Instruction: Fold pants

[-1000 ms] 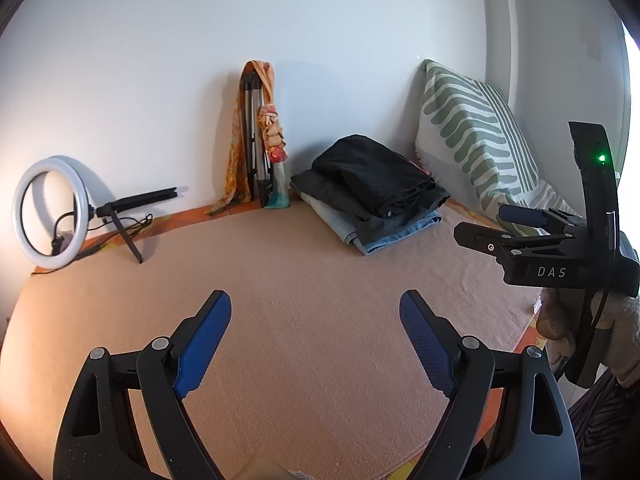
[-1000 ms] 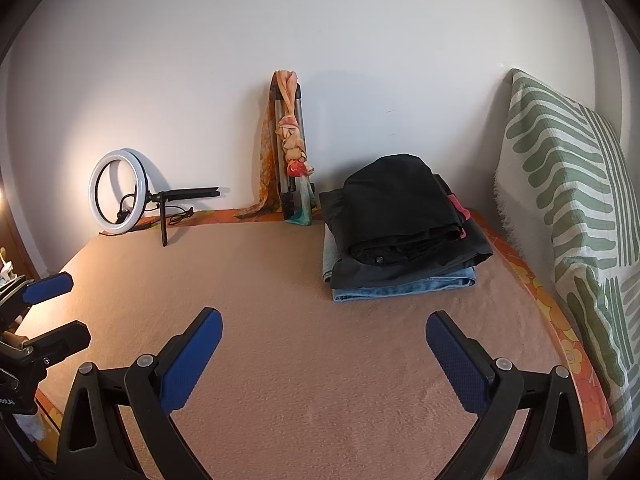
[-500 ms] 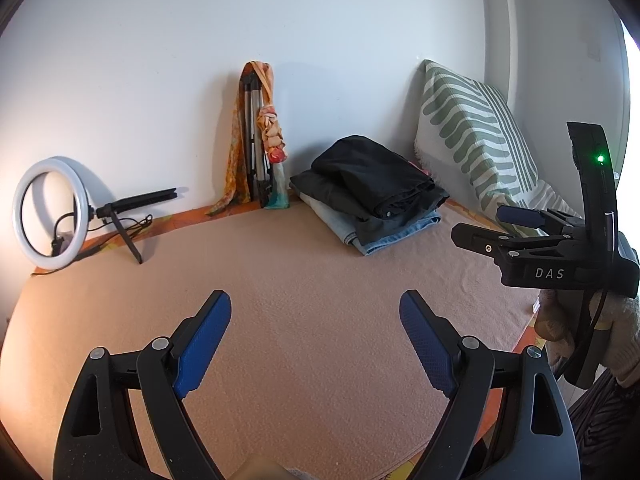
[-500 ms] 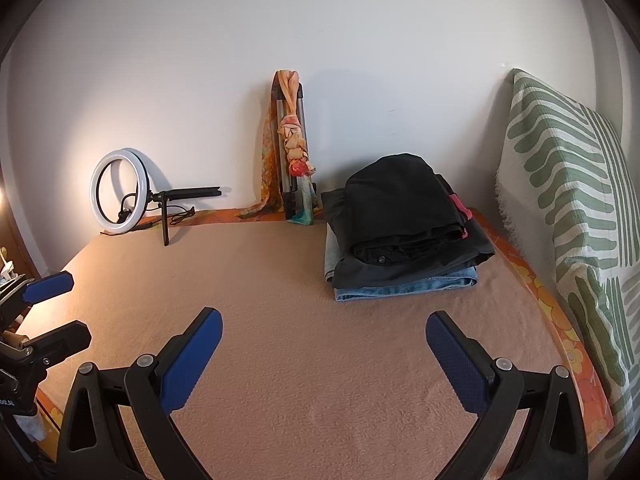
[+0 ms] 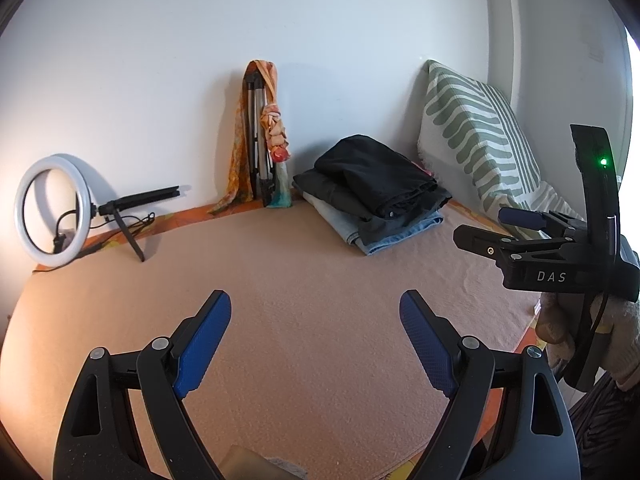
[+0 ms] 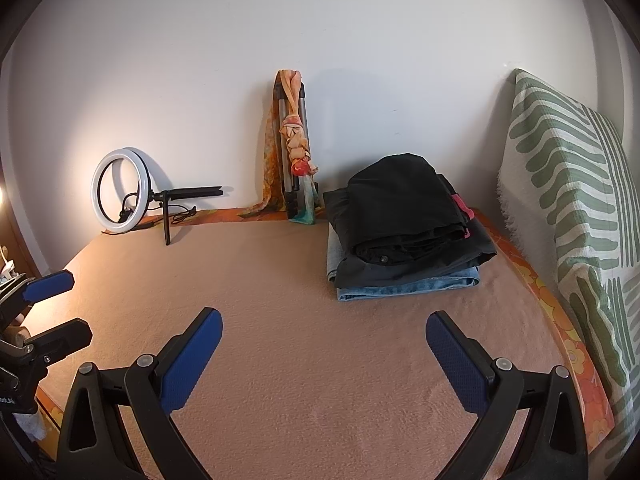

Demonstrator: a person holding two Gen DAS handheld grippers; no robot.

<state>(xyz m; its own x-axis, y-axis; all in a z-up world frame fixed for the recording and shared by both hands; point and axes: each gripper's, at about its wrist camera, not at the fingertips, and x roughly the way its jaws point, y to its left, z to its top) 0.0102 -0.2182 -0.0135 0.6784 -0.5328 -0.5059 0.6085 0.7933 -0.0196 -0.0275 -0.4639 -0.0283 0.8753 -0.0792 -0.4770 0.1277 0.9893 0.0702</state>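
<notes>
Both the left gripper (image 5: 315,340) and right gripper (image 6: 324,354) stood wide, holding nothing. The stack of folded pants (image 6: 404,228) lay well apart; the top black pair was best pinched at its waistband.

Both wrist cameras looked forward and slightly down across the bed (image 5: 280,320) toward the wall (image 6: 320,60), low and close over the blanket; the left view sat left of the right, and both shared the clothes pile (image 5: 376,188) (image 6: 404,216) and ring light (image 5: 52,208) (image 6: 120,190)
</notes>
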